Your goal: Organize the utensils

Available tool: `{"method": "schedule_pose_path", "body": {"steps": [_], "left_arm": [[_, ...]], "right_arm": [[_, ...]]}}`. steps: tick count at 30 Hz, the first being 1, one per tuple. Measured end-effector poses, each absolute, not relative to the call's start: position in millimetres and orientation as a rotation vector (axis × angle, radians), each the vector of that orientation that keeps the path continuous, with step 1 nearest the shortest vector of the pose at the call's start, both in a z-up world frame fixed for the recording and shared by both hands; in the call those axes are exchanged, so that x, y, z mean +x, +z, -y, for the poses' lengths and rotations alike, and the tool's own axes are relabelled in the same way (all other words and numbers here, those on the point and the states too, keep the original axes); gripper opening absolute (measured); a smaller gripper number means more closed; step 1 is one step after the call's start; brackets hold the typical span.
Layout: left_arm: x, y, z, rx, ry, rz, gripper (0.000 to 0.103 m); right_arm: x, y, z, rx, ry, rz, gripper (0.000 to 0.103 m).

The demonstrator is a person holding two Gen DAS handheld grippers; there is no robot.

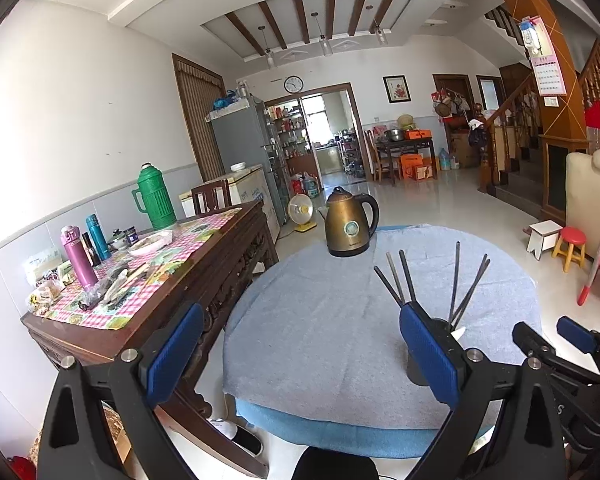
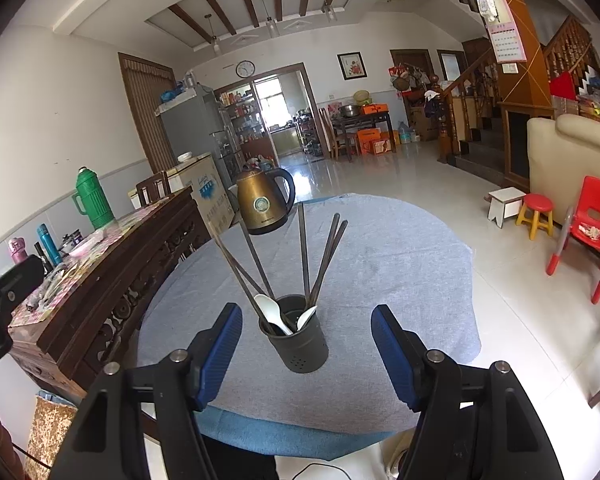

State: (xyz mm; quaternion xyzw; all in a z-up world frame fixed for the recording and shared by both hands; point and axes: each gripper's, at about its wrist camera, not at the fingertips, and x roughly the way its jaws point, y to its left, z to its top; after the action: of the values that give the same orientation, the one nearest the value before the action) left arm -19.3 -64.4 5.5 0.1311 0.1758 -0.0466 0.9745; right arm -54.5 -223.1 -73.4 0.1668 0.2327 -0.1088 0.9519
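The utensil holder (image 2: 298, 334) stands upright on the cloth-covered bench (image 2: 400, 264), toward its near edge, holding dark chopsticks (image 2: 303, 252) and two white spoons (image 2: 274, 314). It lies directly ahead of the right gripper (image 2: 306, 356), centred between the fingers (image 2: 220, 356), which are spread moderately and hold nothing. The chopsticks' long axes rise near vertical, fanned outward. The left gripper (image 1: 302, 356) is spread wide, empty, with the holder beside its right finger. The right hand appears better aligned.
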Motion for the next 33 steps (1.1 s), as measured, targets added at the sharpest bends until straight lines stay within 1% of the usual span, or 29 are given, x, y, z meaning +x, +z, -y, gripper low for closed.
{"method": "schedule_pose_path", "body": {"steps": [20, 33], "left_arm": [[-11, -22, 92, 0.273, -0.152, -0.405, 0.098], [-5, -49, 83, 0.25, -0.176, -0.459, 0.098]], "right_arm": [[-62, -85, 237, 0.34, -0.25, -0.458, 0.071], [-59, -80, 214, 0.156, -0.384, -0.443, 0.073]]}}
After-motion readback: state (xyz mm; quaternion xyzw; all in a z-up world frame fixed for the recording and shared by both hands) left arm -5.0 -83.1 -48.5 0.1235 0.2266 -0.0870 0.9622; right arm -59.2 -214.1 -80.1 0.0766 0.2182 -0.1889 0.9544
